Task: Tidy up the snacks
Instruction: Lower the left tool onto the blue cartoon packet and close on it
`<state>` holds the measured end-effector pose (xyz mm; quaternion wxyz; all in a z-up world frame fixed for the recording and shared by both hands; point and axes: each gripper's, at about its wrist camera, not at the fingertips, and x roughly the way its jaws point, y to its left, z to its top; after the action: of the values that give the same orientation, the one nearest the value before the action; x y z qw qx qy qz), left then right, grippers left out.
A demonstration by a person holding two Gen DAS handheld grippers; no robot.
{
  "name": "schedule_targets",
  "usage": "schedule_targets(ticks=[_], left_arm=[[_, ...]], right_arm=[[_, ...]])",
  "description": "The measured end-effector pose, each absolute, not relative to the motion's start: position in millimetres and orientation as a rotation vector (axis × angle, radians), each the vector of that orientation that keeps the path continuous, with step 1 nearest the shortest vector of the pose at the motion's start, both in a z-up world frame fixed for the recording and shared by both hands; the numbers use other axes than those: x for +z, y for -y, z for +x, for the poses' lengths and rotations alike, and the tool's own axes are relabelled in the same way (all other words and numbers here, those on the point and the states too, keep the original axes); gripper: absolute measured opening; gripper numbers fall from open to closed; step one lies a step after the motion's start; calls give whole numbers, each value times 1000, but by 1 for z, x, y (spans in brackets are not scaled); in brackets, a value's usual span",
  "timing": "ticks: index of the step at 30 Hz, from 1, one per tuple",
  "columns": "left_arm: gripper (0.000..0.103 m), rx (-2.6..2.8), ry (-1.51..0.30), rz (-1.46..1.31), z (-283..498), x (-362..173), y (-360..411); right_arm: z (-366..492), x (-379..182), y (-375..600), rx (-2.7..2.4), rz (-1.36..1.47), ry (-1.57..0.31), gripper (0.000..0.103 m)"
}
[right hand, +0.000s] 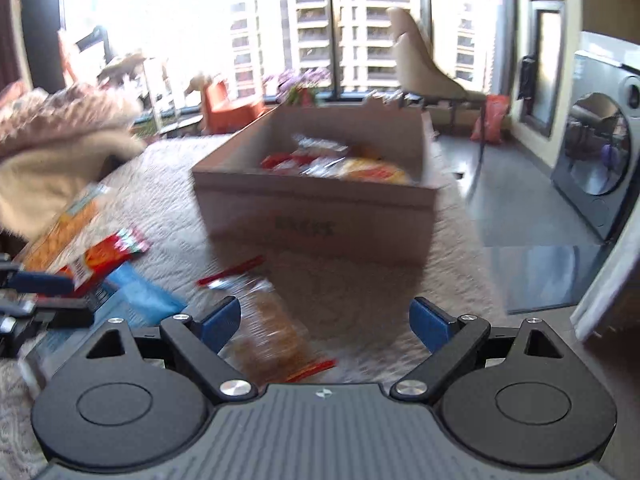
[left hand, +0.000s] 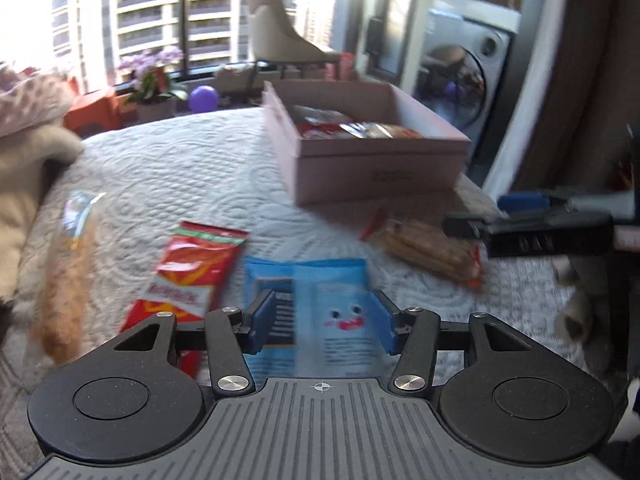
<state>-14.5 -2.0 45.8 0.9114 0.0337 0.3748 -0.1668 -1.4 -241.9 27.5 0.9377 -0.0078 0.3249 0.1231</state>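
Note:
A pink cardboard box (left hand: 376,168) with several snack packs inside sits on the white quilted bed; it also shows in the right wrist view (right hand: 320,216). My left gripper (left hand: 322,320) is open, its jaws on either side of a blue snack packet (left hand: 316,280) lying on the bed. A red packet (left hand: 188,272) lies to its left, and a clear bag of orange snacks (left hand: 68,280) further left. My right gripper (right hand: 326,324) is open above a clear pack of brown biscuits (right hand: 272,336), also visible in the left wrist view (left hand: 428,250).
A beige fleece garment (left hand: 28,168) lies at the bed's left side. Beyond the bed are a window, a potted plant (left hand: 156,88), a purple ball (left hand: 204,98) and a chair (left hand: 280,40). A washing machine (right hand: 600,168) stands on the right, past the bed's edge.

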Motion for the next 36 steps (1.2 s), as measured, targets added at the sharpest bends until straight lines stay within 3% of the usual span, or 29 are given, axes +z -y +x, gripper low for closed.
schedule_targets(ticks=[3,8,15,23,30,33,36], left_arm=[[62,-356,-800,186,-15,33,25],[87,-404,-807,250,-15,26,39],[79,-289,-789,181,-4,31,22],[89,-284,-858,41,26,20,2],[90,-289,-844,103,36,18,14],[87,-311,-849,79,32,20,7],[73,-323,-825,-7,24,25,-7]], right_arm=[[4,26,253,215,8,-676,92],[7,17,266,200,45,-710,92],[7,13,271,201,80,-711,92],[7,11,271,208,97,-714,92],[8,9,271,214,116,-719,93],[8,11,270,218,111,-723,93],[7,16,261,254,75,-721,93]])
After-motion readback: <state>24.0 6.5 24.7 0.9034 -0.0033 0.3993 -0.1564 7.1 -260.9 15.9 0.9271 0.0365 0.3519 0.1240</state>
